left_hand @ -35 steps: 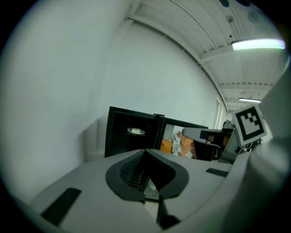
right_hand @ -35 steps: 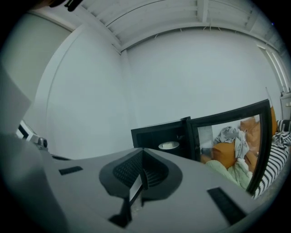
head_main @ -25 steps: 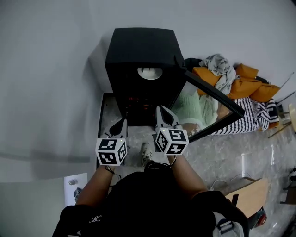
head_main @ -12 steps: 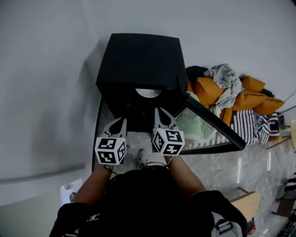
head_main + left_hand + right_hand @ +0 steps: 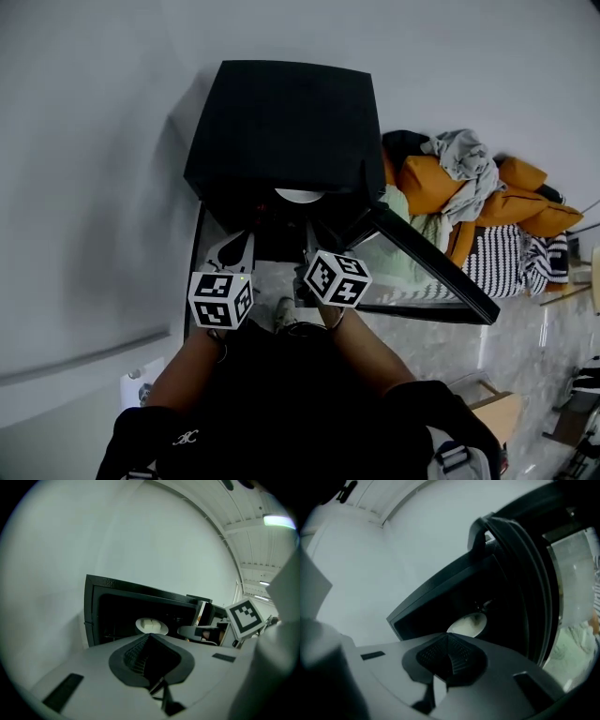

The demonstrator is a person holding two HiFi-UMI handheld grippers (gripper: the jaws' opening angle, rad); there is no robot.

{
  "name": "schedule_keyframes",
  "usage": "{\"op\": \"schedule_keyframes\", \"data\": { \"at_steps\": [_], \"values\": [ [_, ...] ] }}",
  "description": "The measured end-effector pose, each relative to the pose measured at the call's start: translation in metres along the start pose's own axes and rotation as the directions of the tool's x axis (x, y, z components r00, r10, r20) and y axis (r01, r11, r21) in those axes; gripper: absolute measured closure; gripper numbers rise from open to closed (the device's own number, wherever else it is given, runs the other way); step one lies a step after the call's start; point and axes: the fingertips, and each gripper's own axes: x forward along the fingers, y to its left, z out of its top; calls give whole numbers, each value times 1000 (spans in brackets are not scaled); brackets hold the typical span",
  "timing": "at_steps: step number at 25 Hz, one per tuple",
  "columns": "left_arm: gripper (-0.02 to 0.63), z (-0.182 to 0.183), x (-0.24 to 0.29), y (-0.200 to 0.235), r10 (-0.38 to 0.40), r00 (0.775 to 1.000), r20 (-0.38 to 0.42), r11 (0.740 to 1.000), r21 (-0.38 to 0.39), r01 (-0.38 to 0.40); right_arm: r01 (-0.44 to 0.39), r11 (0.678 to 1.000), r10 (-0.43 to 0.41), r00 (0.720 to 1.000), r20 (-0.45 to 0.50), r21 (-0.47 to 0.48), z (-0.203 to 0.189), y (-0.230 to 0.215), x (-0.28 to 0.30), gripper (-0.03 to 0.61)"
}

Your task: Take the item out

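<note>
Black and boxy, an oven (image 5: 281, 122) is standing against a pale grey wall (image 5: 94, 141), and its glass-paned door (image 5: 422, 258) is hanging open to the right. Inside the dark cavity a white plate (image 5: 300, 195) is sitting on a level surface, towards the front and well within the opening. In the left gripper view the plate is carrying two pale blocks (image 5: 151, 624) lying side by side and touching.

The left tool (image 5: 150, 638) is hovering just in front of the oven's left side with its jaws pressed together and nothing between them. It is pointing at the opening, with the plate showing straight beyond its tip but apart from it. The right tool (image 5: 449, 641) is reaching at the mouth of the cavity, beside the inner edge of the open door. Its jaws are likewise closed on each other and empty, and the plate is lying just past the tip without touching it. Each tool's marker cube (image 5: 223, 300) is sitting at the near end, over the person's forearm.

A tiled stone floor (image 5: 412, 323) is spreading out below, with one light shoe (image 5: 286, 314) showing between the two arms. To the right of the oven a heap of clothes (image 5: 459, 178) in orange, grey and green is lying against the wall, and a black-and-white striped fabric (image 5: 511, 258) is lying nearer beside it.
</note>
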Motion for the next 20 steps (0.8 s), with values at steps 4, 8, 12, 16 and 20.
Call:
{"op": "schedule_keyframes", "data": {
  "at_steps": [4, 8, 12, 16, 20],
  "values": [
    [605, 4, 5, 4, -21, 1000, -11, 1000, 4, 21, -9, 989, 8, 1000, 3, 150, -1, 0, 9, 572],
    [605, 6, 10, 10, -53, 998, -25, 998, 13, 53, -15, 951, 13, 1000, 7, 309, -7, 0, 19, 572],
    [605, 10, 12, 14, -97, 995, -34, 995, 26, 98, -3, 841, -16, 999, 31, 541, -16, -8, 28, 572],
    [605, 12, 14, 24, -123, 992, -39, 991, 40, 124, 24, 672, -79, 996, 40, 740, -28, -24, 40, 572],
    [604, 13, 13, 32, -136, 990, -42, 989, 52, 138, 7, 580, -114, 991, 72, 815, -31, -35, 47, 572]
  ]
}}
